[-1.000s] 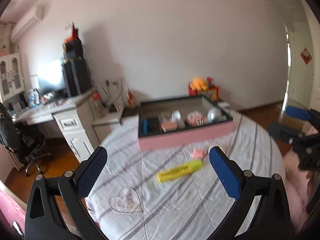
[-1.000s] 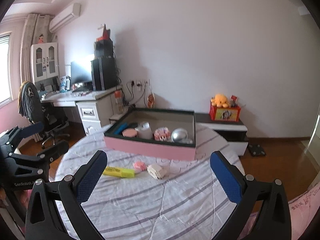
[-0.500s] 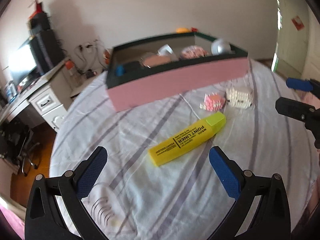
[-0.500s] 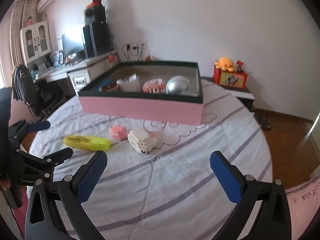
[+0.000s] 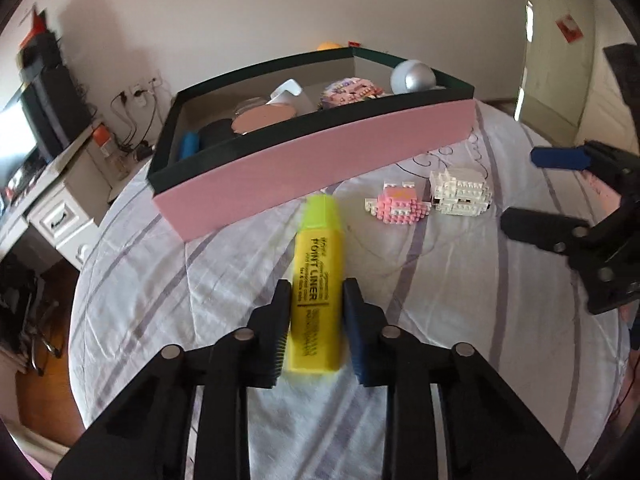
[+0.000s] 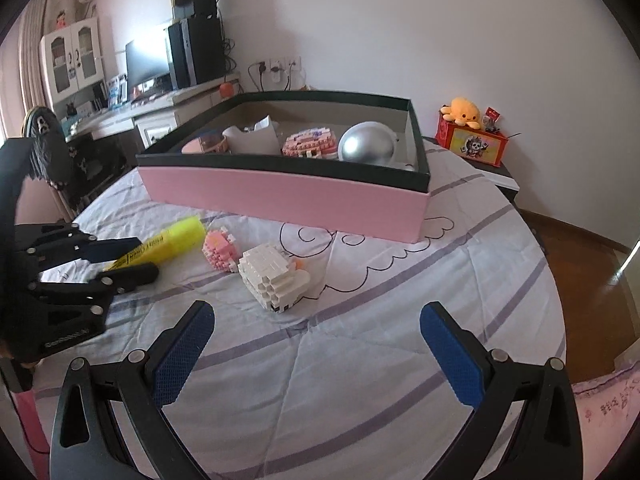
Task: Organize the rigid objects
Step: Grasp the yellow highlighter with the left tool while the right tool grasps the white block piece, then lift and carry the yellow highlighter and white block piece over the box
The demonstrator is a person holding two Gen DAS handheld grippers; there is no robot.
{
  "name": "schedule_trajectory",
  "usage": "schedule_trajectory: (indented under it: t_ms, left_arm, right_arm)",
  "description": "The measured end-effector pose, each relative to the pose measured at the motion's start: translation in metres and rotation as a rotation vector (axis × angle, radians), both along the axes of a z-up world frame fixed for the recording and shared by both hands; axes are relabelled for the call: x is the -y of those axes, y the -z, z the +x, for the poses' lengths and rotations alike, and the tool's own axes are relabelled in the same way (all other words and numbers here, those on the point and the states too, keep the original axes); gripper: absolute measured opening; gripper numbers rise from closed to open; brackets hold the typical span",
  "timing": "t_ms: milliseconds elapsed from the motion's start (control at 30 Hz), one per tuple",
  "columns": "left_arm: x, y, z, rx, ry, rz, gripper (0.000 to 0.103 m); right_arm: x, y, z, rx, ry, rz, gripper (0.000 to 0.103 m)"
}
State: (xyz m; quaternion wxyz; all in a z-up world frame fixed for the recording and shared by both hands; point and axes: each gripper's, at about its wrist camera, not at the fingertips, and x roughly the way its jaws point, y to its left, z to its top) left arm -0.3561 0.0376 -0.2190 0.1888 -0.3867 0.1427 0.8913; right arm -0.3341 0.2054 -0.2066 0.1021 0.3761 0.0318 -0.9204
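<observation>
The left gripper has just closed its jaws on the yellow plastic highlighter lying on the striped white cloth before the pink-sided box — the right gripper stands spread wide, empty, near the white brick-built figure.

Both cameras ride on a hand-held gripper, looking forward and down over the counter toward the far box. The left view sits closer. Both share the box and block models.
</observation>
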Motion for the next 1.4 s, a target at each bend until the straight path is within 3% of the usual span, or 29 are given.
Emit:
schedule_trajectory:
  t_ms: [233,333,400,500,533,800,1067,1400]
  left_arm:
    - [0.019,0.001,0.007,0.037,-0.111,0.118,0.026]
    - [0.017,0.001,0.003,0.042,-0.114,0.106,0.027]
    - [0.014,0.002,0.0,0.044,-0.112,0.104,0.027]
    - [0.012,0.003,-0.002,0.037,-0.103,0.095,0.026]
    - [0.011,0.003,-0.003,0.033,-0.1,0.089,0.026]
    - [0.015,-0.011,0.005,-0.009,-0.104,0.09,0.026]
    - [0.021,-0.04,0.018,-0.081,-0.083,0.119,0.026]
    - [0.01,0.002,0.015,0.041,-0.08,0.073,0.028]
  right_arm:
    - [0.016,0.003,-0.028,0.052,-0.069,0.059,0.101]
    - [0.025,0.008,-0.039,0.077,-0.1,0.09,0.088]
    - [0.031,0.014,-0.044,0.1,-0.126,0.106,0.065]
    - [0.032,0.014,-0.043,0.103,-0.145,0.096,0.047]
    - [0.031,0.014,-0.043,0.105,-0.15,0.089,0.045]
    - [0.02,0.001,-0.029,0.068,-0.139,0.024,0.045]
    - [0.012,-0.035,-0.016,-0.007,-0.14,-0.036,0.045]
    - [0.01,-0.031,-0.013,0.011,-0.144,-0.061,0.045]
